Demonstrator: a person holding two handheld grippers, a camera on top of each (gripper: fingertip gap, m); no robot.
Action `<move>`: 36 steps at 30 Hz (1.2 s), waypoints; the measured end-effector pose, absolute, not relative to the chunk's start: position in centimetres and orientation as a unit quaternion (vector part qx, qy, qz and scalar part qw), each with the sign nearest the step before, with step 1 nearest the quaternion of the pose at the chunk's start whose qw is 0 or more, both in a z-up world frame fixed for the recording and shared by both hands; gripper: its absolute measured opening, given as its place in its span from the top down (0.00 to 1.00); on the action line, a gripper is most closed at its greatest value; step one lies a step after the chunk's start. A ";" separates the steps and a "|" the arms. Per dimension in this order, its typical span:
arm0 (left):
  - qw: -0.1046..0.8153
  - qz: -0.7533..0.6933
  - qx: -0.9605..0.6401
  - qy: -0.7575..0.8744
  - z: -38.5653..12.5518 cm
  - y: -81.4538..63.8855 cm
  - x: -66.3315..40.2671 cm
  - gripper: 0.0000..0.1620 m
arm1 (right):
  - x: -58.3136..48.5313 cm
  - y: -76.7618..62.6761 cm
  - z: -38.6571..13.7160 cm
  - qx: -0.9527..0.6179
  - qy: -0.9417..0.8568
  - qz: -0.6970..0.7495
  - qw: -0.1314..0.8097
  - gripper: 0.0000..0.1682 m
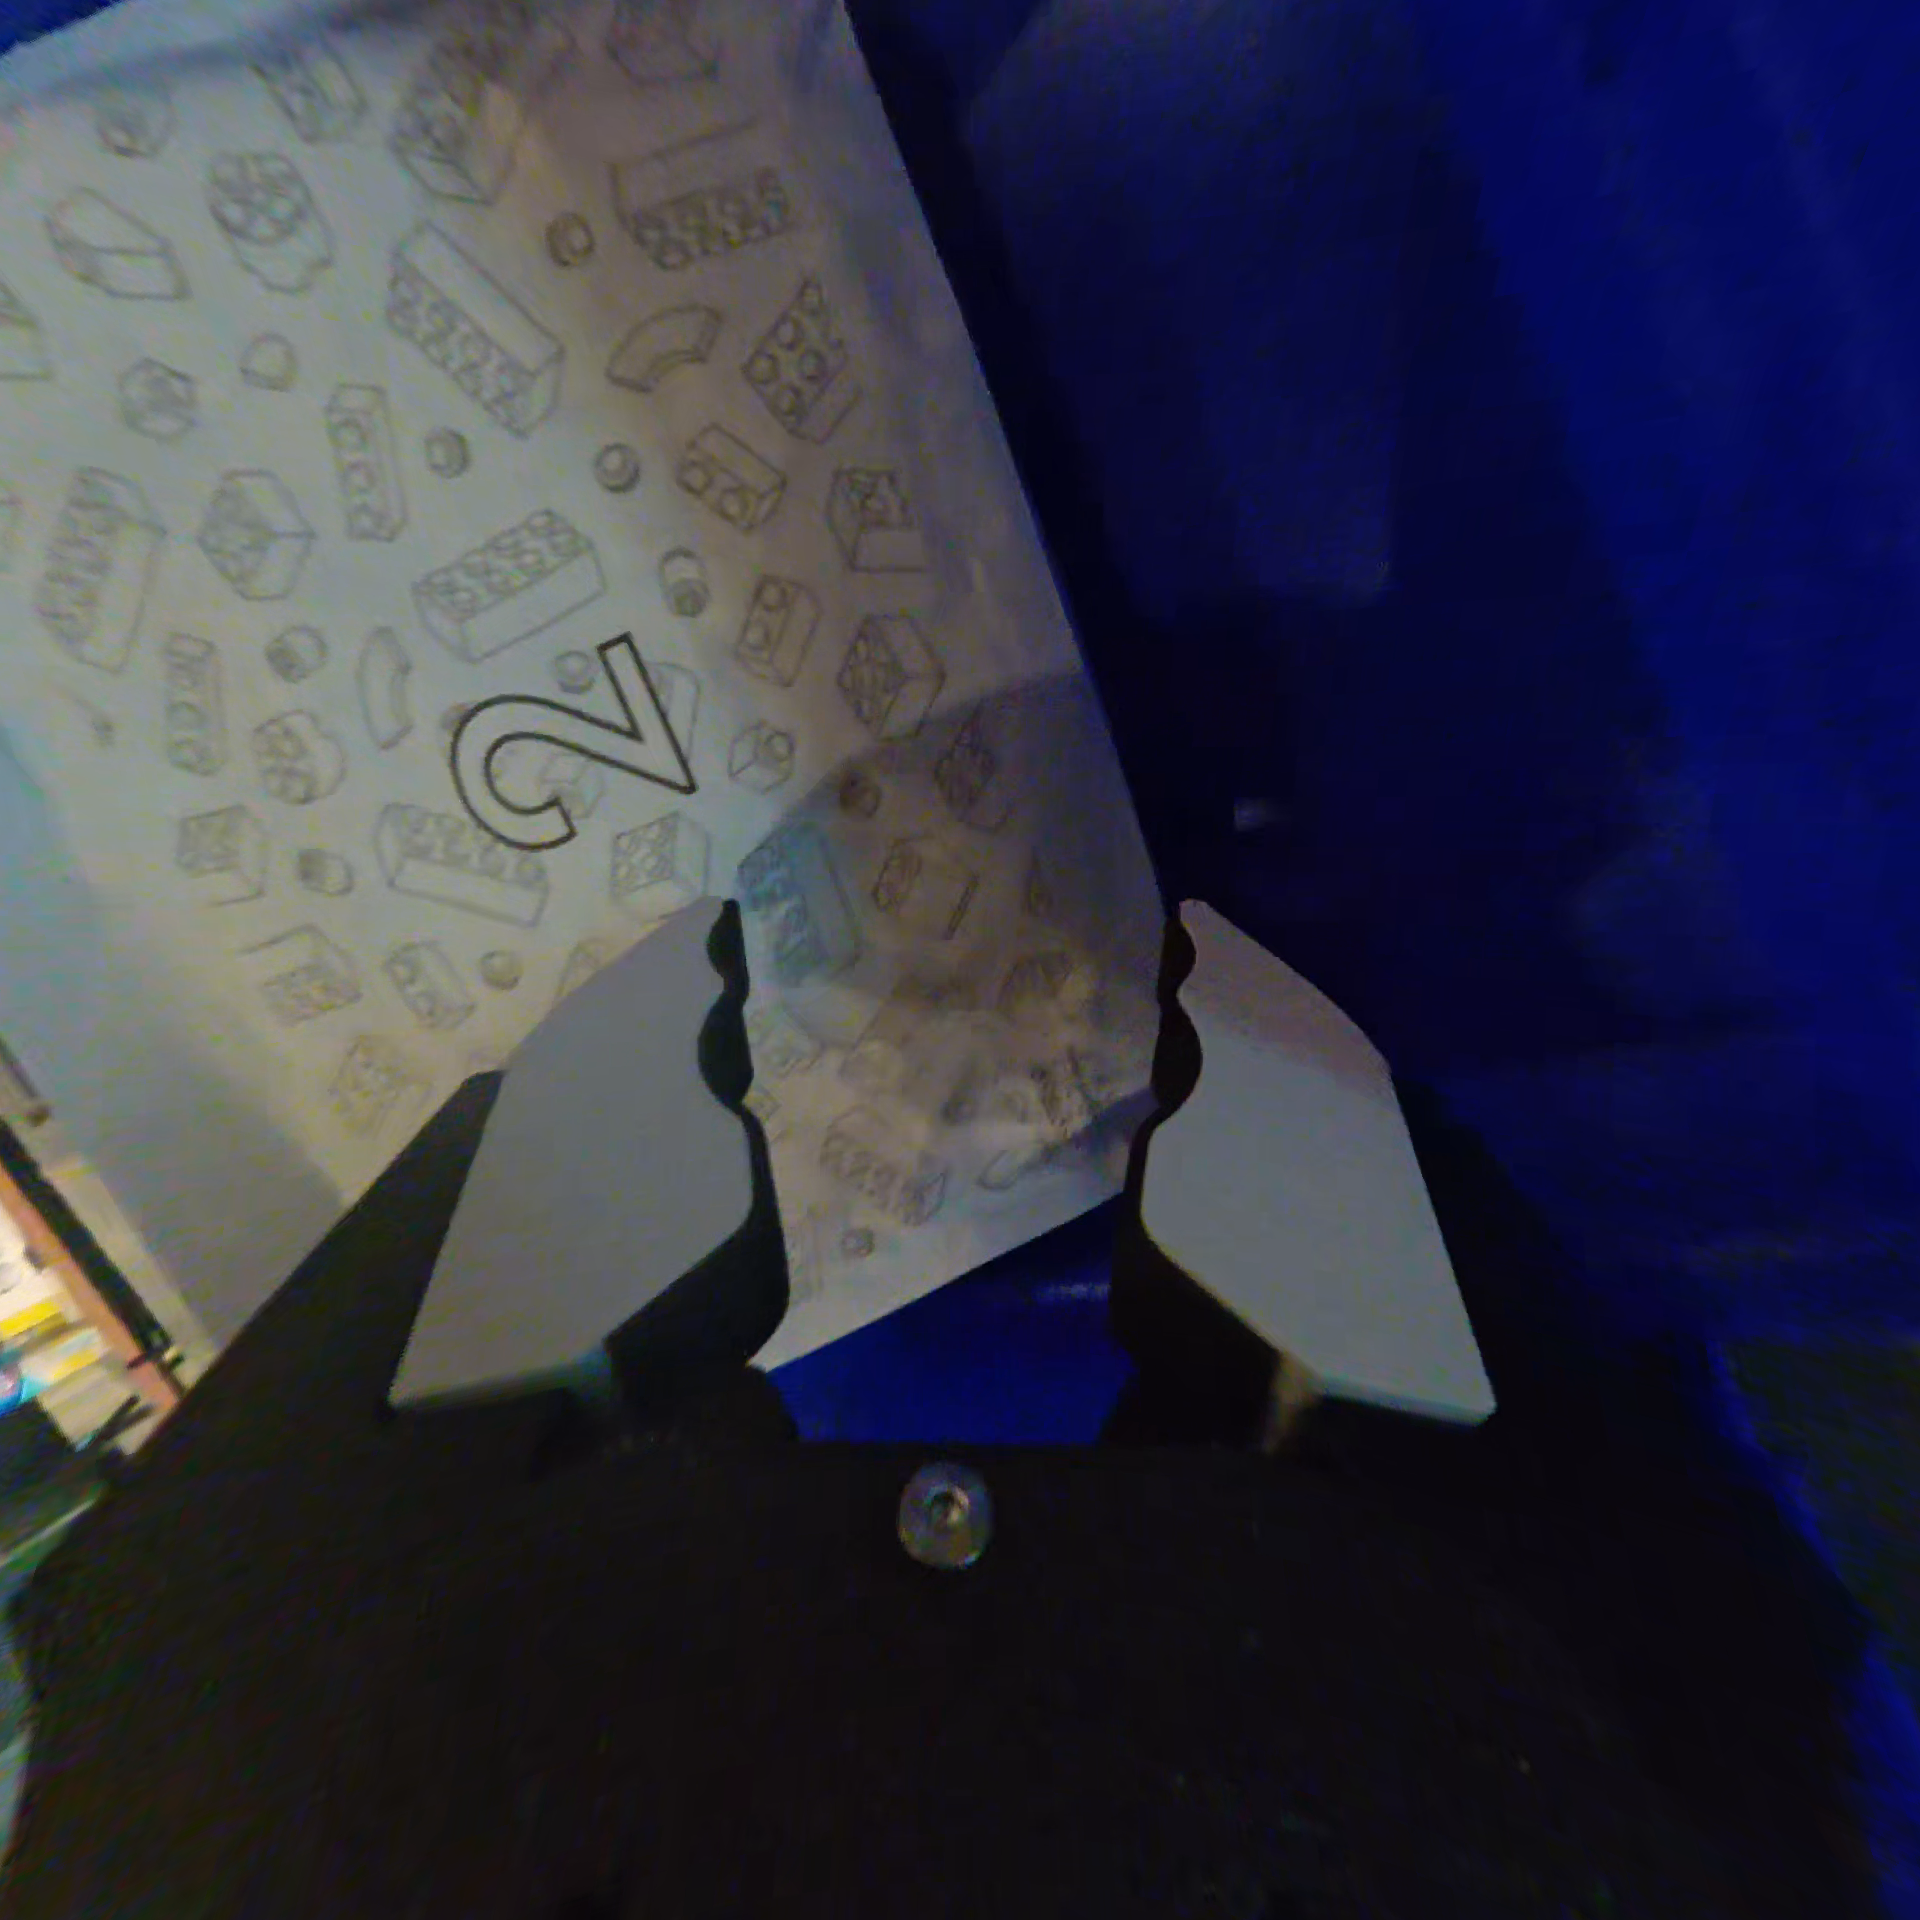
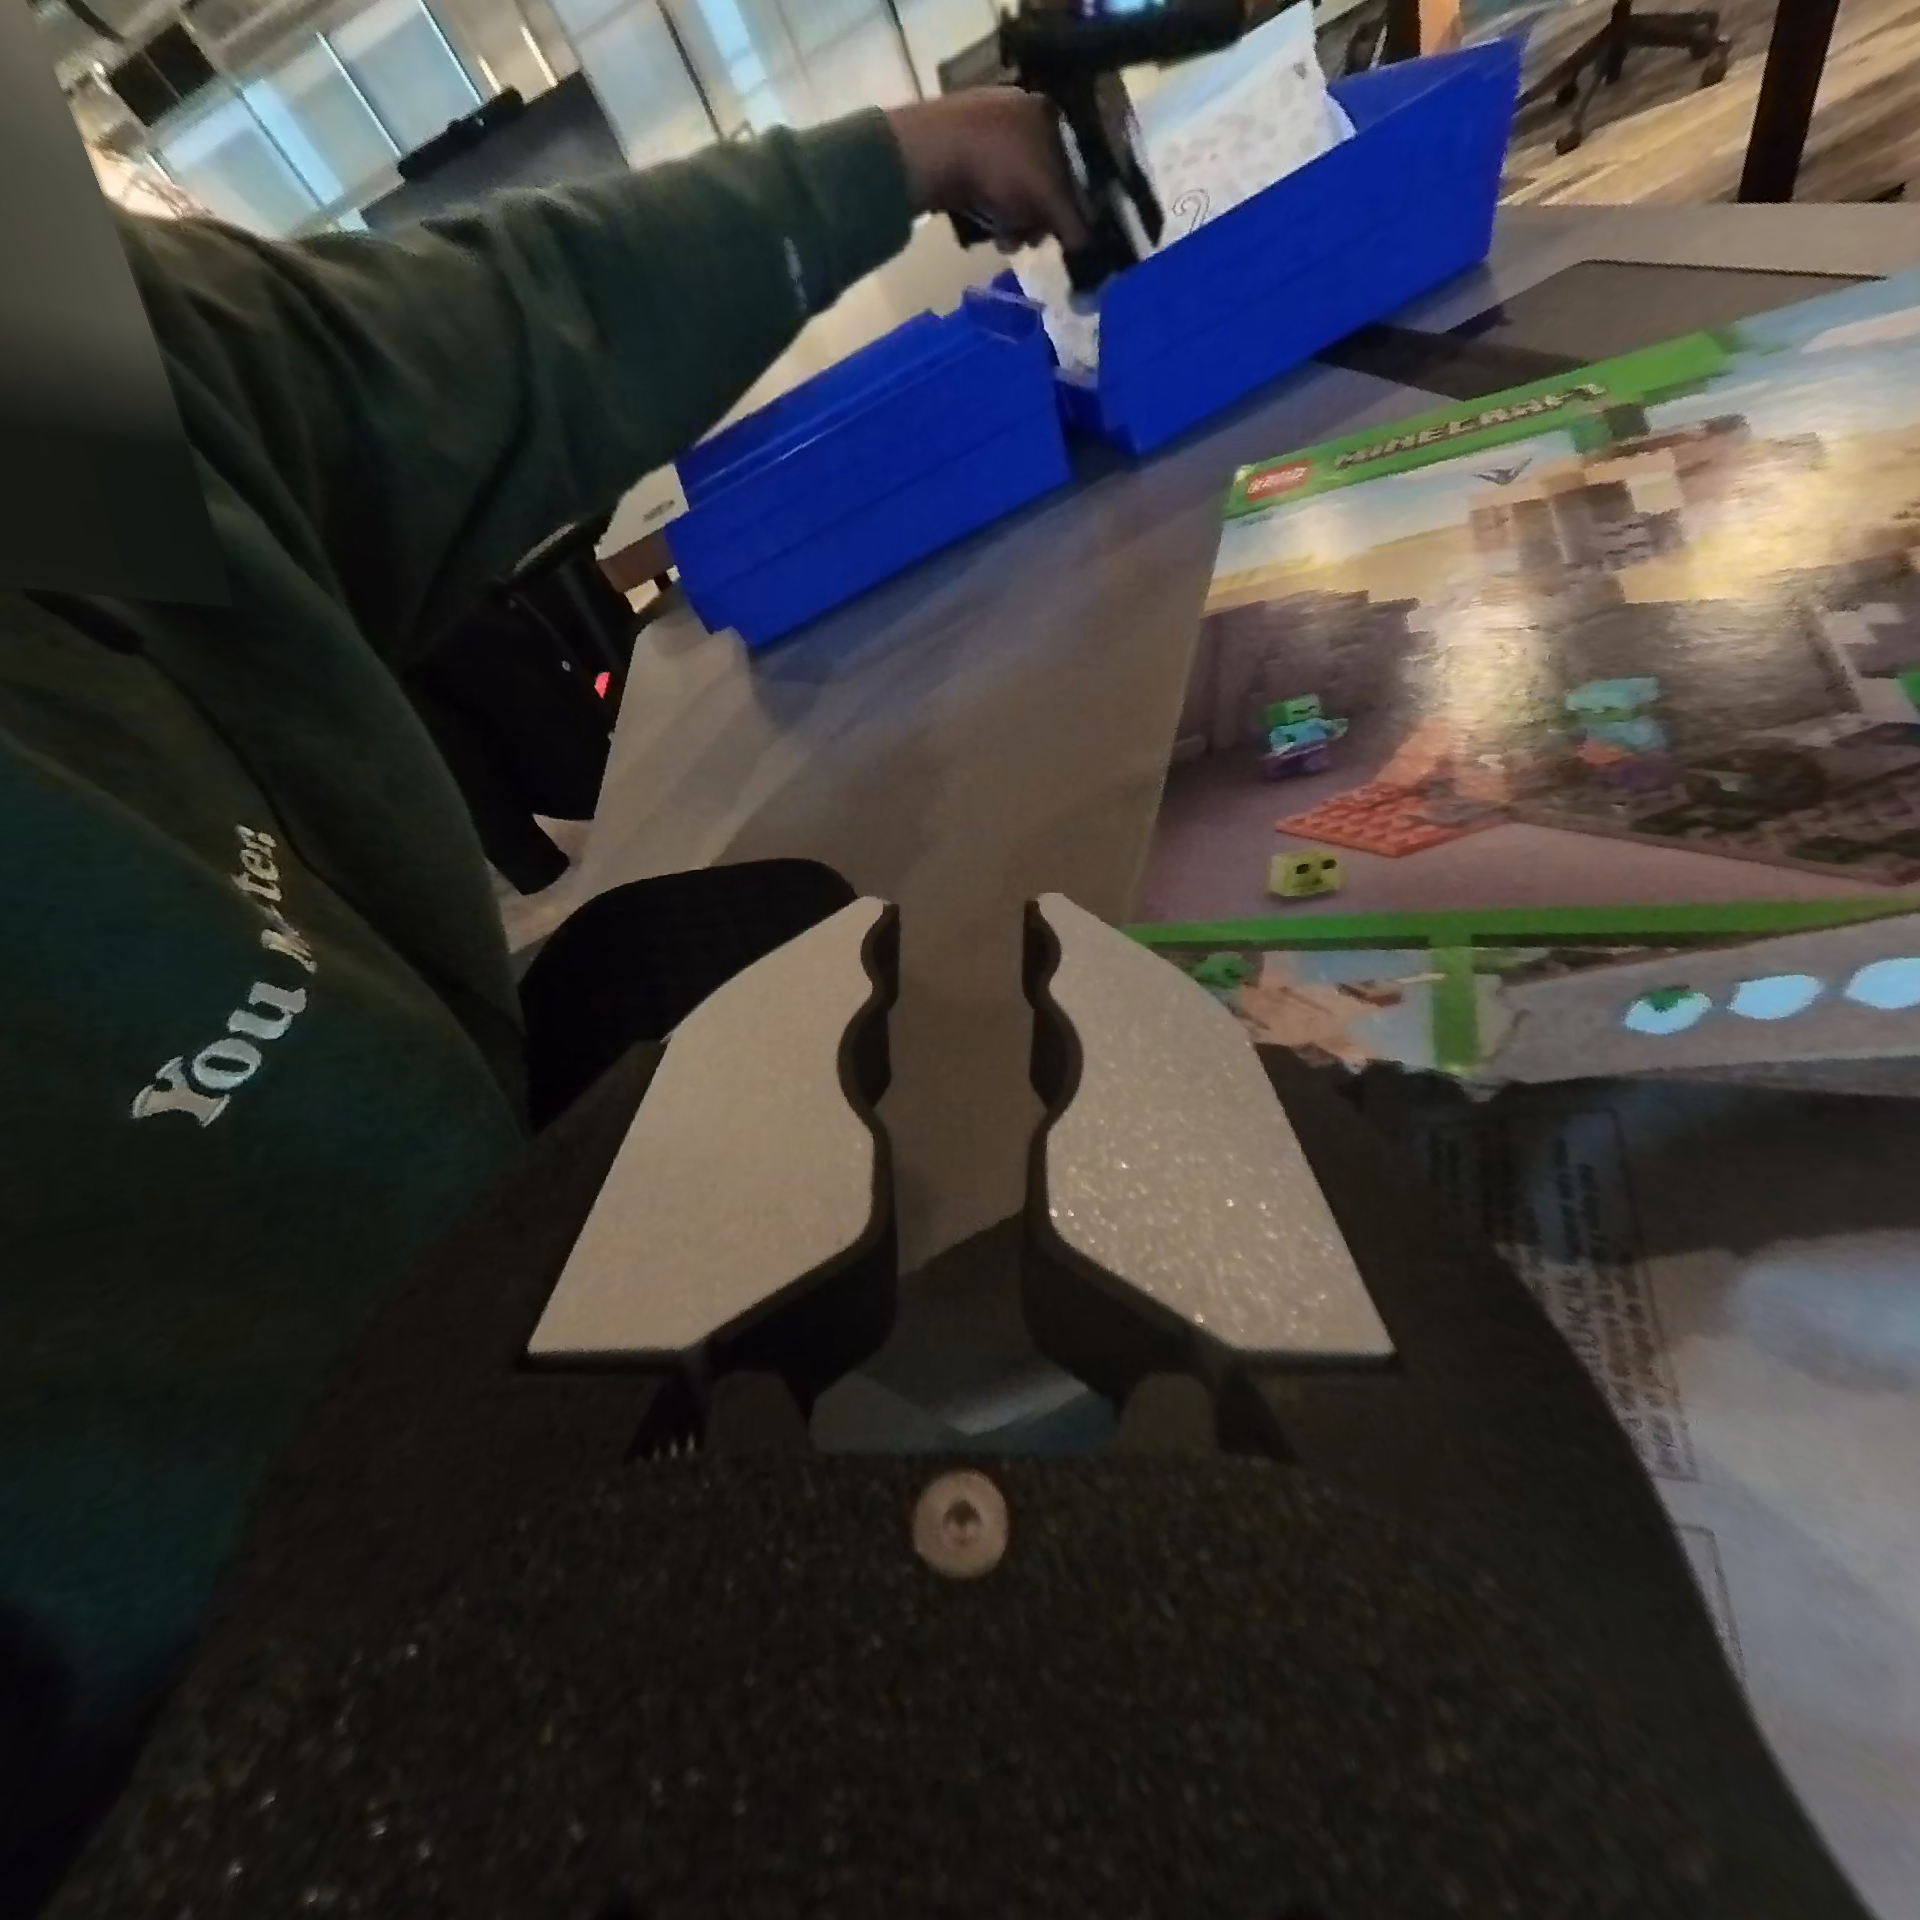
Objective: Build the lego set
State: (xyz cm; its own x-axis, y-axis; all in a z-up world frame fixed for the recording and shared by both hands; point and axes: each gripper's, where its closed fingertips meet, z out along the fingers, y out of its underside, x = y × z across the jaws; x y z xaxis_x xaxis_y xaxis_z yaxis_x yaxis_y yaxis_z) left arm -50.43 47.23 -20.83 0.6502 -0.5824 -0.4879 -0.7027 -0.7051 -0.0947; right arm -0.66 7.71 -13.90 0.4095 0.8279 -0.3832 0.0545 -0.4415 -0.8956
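The left gripper (image 1: 954, 914) has a matte black body, a silver screw (image 1: 943, 1519) set centrally, and two pale grey fingers (image 1: 582, 1143) with wavy black inner edges; the right gripper (image 2: 958, 914) matches, its black speckled, its grey fingers (image 2: 727, 1174) glittery, its screw (image 2: 958, 1525) silver; the person's dark green long sleeve (image 2: 499, 312) bears pale lettering.

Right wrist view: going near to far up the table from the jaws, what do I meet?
Right gripper → bare grey table → near blue bin → far blue bin holding the white paper bag, left gripper reaching in.
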 end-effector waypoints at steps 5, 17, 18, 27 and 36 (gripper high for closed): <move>0.127 0.281 -0.893 0.327 -22.2 48.3 -51.1 0.51 | -0.6 7.7 -13.9 -0.720 -0.306 0.449 0.432 0.87; 0.120 0.390 -0.866 0.288 -22.5 49.6 -54.4 0.63 | -0.3 7.8 -14.2 -0.725 -0.301 0.443 0.433 0.86; 0.119 0.391 -0.867 0.285 -22.5 49.7 -54.6 0.65 | -0.3 7.8 -14.2 -0.725 -0.301 0.443 0.433 0.86; 0.149 0.375 -0.869 0.287 -21.7 50.0 -54.1 0.80 | -0.1 8.0 -14.3 -0.728 -0.296 0.441 0.433 0.86; 0.197 0.259 -0.904 0.275 -17.8 49.6 -51.5 0.89 | -0.2 7.9 -14.3 -0.726 -0.299 0.443 0.433 0.86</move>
